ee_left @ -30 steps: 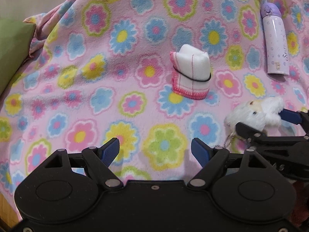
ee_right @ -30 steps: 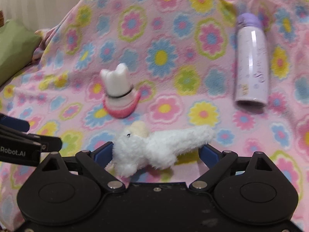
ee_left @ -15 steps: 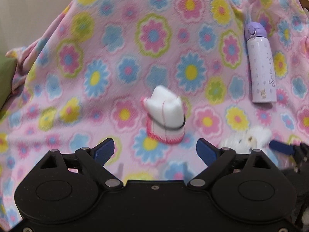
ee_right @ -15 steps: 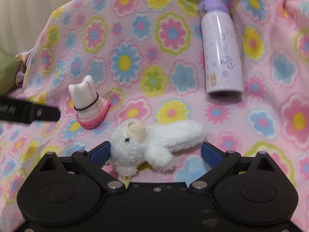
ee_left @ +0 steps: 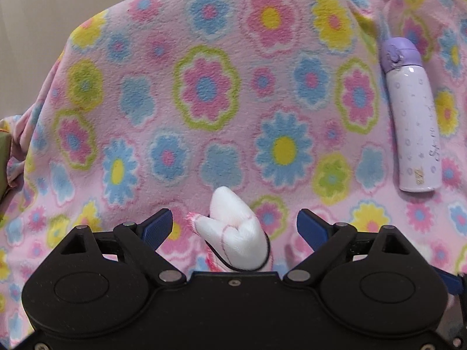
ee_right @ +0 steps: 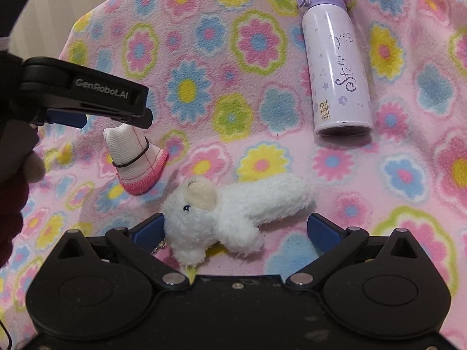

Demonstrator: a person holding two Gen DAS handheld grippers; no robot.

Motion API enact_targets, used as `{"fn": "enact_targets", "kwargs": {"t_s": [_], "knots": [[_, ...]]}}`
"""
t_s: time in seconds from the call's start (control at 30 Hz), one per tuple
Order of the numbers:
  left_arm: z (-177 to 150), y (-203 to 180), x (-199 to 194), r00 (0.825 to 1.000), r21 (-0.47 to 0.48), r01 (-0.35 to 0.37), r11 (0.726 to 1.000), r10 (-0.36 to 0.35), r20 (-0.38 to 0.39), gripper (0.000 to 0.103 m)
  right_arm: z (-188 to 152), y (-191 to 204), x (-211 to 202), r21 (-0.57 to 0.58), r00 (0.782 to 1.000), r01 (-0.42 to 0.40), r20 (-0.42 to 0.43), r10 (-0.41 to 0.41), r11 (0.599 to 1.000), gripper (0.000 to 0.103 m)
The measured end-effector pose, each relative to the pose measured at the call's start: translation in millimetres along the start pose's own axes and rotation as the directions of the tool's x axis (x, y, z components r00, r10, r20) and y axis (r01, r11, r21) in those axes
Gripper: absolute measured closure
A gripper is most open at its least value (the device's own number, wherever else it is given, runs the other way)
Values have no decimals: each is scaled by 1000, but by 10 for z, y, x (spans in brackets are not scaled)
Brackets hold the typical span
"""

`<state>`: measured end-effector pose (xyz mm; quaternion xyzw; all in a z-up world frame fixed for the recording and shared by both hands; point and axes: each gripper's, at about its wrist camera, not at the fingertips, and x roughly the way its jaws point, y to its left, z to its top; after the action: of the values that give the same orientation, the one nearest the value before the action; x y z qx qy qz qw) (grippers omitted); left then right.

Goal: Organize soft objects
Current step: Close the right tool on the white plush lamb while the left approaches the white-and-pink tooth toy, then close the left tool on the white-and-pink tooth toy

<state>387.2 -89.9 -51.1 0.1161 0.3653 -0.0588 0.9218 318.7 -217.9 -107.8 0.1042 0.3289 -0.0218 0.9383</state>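
A rolled white cloth (ee_left: 233, 239) with a pink hem and a black band stands on the flowered blanket (ee_left: 204, 87). It sits between the jaws of my left gripper (ee_left: 235, 227), which is open, and neither pad touches it. The cloth (ee_right: 132, 157) also shows in the right wrist view, under one of the left gripper's fingers (ee_right: 87, 87). A white plush animal (ee_right: 233, 215) lies on its side between the jaws of my right gripper (ee_right: 236, 230). Those jaws are opening: the right pad stands clear of the plush, the left pad close beside its head.
A lavender flask (ee_left: 411, 116) (ee_right: 335, 64) lies on the blanket at the far right. A green cushion (ee_left: 4, 160) shows at the left edge. A person's hand and dark sleeve (ee_right: 11, 198) hold the left gripper. A pale wall runs behind the blanket.
My left gripper has moved forward until the cloth roll is between its jaws, which widened. My right gripper's jaws have spread away from the plush, which stays lying on the blanket.
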Motion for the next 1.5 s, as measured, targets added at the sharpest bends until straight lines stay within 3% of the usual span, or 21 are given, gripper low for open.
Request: {"fn": "enact_targets", "kwargs": {"t_s": [0.63,0.87,1.5], "knots": [[-270,585,-110,998,-141,-46,989,41,-38,12,-2,5,-5,1,1000,2,2,-2,1000,0],[-430,837,-103,995,-205,-65,977,47,-92,12,-2,6,-4,1,1000,2,3,-2,1000,0],[-446,725,194,994,-157,-17,988,-1,-111,10,-12,8,4,1,1000,4,6,-4,1000,0]]}}
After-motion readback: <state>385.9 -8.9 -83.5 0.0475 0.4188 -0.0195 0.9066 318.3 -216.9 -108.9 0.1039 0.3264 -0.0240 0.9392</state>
